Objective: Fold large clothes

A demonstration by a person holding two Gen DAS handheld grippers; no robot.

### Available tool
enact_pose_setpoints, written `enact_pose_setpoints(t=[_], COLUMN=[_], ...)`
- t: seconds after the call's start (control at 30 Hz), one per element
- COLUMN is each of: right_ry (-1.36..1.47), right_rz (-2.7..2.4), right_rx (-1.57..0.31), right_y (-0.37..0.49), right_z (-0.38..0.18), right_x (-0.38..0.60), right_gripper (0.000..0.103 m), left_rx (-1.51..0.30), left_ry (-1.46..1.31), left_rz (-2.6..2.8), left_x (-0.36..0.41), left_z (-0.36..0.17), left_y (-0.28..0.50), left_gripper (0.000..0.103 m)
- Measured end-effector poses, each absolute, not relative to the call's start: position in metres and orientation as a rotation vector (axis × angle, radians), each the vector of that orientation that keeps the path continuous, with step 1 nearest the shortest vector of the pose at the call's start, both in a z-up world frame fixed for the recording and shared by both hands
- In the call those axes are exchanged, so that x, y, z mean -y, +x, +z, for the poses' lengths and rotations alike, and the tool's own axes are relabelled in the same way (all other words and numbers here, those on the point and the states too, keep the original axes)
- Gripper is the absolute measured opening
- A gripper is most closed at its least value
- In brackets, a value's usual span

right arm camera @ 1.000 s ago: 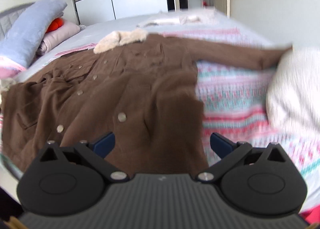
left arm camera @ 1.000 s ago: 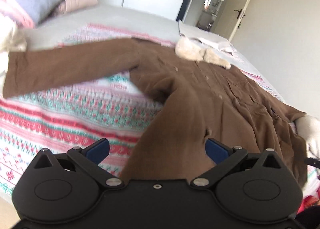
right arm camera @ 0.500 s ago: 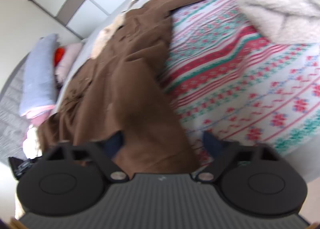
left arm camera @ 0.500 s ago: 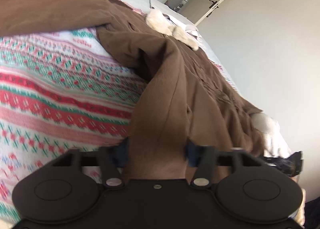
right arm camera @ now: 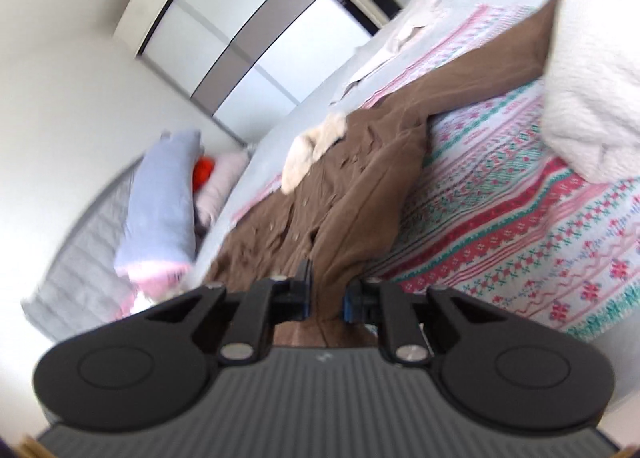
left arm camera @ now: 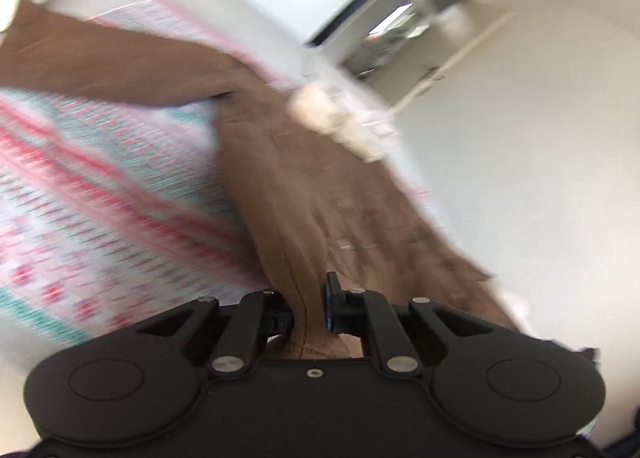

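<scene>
Brown coat (right arm camera: 360,194) is spread on your bed's patterned blanket (right arm camera: 520,210), cream collar (right arm camera: 312,146) at the far end. Your left gripper (left arm camera: 308,310) and right gripper (right arm camera: 324,298) just closed their jaws, both pinching its near hem.

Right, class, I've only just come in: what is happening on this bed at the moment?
A person is working with a handheld gripper in each hand to fold a large brown coat spread on a patterned bedspread. The left gripper and the right gripper have each just been closing, and both now pinch the coat's near edge. Its cream collar lies at the far end, and no fold has been made yet.
</scene>
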State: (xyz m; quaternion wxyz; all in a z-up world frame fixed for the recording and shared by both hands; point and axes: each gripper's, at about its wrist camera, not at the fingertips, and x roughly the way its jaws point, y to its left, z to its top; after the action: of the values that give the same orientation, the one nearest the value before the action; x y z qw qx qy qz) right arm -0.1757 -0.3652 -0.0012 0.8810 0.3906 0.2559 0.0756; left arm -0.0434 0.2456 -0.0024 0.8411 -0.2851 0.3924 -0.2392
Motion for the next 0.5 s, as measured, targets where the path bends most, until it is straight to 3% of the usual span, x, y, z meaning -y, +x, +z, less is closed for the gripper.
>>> enact_pose_setpoints(t=[0.23,0.3,0.4,0.43,0.5], right_ry=[0.646,0.677,0.537,0.489,0.431], right_rz=[-0.197,-0.185,-0.234,-0.236,-0.212], right_rx=[-0.847,-0.828,-0.776,-0.758,-0.725], right_y=[-0.158,-0.167,-0.171,-0.168,-0.157], right_z=[-0.073,-0.073,-0.045,-0.034,-0.02], right_x=[0.39,0.395,0.385,0.38,0.367], right_gripper=[0.012,0.014,0.049,0.056,0.06], left_rx=[-1.069,-1.07,-0.998,-0.943,-0.851], left_ry=[-0.415,-0.33,-0.197,-0.169,-0.144], left_rz=[-0.298,-0.276,-0.151,-0.135,-0.131], left_x=[-0.239,-0.231,-0.224,-0.222,-0.214], left_z=[-0.074,-0.063,-0.04,-0.03,-0.016], left_y=[-0.027,-0.031,-0.033,-0.035,-0.032], left_gripper=[0.017,0.033,0.058,0.06,0.063])
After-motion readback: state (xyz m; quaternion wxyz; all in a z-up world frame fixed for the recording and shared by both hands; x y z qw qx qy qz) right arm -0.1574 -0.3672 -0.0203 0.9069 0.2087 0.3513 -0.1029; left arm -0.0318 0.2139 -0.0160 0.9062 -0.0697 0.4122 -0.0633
